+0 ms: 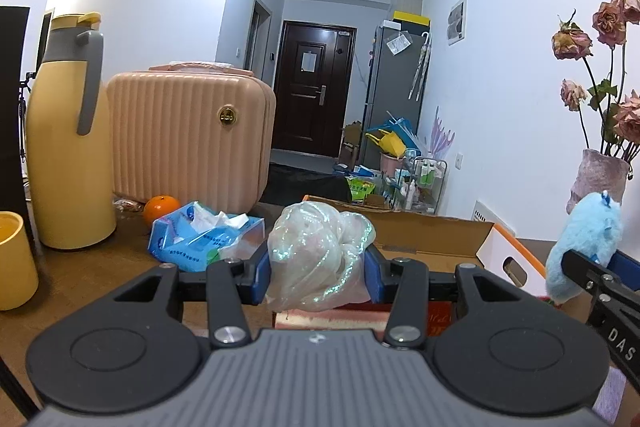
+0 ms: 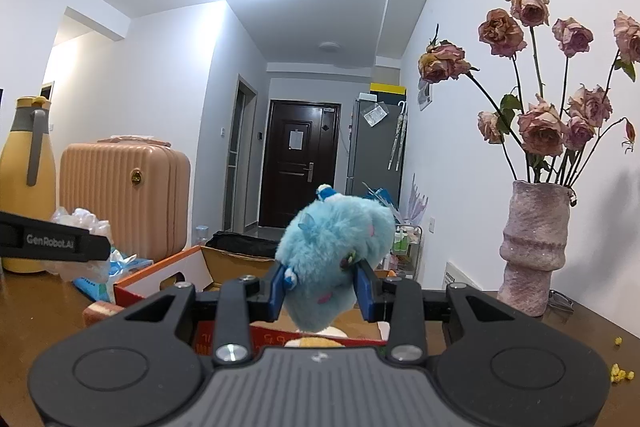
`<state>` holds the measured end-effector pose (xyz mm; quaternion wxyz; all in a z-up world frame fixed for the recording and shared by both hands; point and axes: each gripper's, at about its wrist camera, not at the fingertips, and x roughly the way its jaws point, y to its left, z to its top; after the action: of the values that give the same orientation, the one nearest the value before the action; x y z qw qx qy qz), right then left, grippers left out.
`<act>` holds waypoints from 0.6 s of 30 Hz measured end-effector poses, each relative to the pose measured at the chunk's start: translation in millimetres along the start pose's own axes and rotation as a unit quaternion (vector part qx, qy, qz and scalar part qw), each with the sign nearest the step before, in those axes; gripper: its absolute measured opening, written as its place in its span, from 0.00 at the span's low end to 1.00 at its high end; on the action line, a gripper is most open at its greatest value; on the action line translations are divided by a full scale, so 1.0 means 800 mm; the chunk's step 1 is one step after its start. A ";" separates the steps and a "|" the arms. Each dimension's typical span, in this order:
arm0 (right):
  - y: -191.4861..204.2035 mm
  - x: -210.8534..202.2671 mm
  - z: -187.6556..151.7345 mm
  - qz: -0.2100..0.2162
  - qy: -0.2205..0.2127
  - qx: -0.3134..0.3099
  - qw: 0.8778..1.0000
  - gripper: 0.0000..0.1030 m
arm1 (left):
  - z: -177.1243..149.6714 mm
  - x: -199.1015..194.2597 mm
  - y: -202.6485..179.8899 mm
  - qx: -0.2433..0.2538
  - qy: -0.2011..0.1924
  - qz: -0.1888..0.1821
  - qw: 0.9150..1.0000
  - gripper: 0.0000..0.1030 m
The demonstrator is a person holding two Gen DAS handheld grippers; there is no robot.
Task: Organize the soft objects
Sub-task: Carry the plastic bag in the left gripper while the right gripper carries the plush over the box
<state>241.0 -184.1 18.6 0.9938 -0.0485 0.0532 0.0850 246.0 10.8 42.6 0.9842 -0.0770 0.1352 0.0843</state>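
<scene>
Left gripper, marked "GenRobot.AI", clamps plastic bundle; right gripper clamps blue plush

Left gripper fingers part-closed, right gripper fingers nearly together, both near level.

One blue plush toy, one crumpled clear plastic bag, one cardboard box, one blue tissue pack, one orange, one yellow jug, one yellow cup, one pink suitcase, one vase of dried roses, and one sponge.
</scene>
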 end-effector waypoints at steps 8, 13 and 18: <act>0.000 0.026 0.003 -0.001 0.003 0.003 1.000 0.34 | 0.010 0.023 -0.012 -0.006 -0.004 -0.003 1.000 0.45; -0.002 0.041 0.004 -0.001 0.004 0.007 1.000 0.34 | 0.014 0.035 -0.018 -0.007 -0.008 -0.006 1.000 0.45; -0.001 0.050 0.004 -0.001 0.004 0.008 1.000 0.34 | 0.017 0.046 -0.022 -0.009 -0.009 -0.009 1.000 0.45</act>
<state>280.4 -178.1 17.4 0.9940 -0.0414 0.0579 0.0833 288.0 1.7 47.5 0.9853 -0.0863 0.1253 0.0776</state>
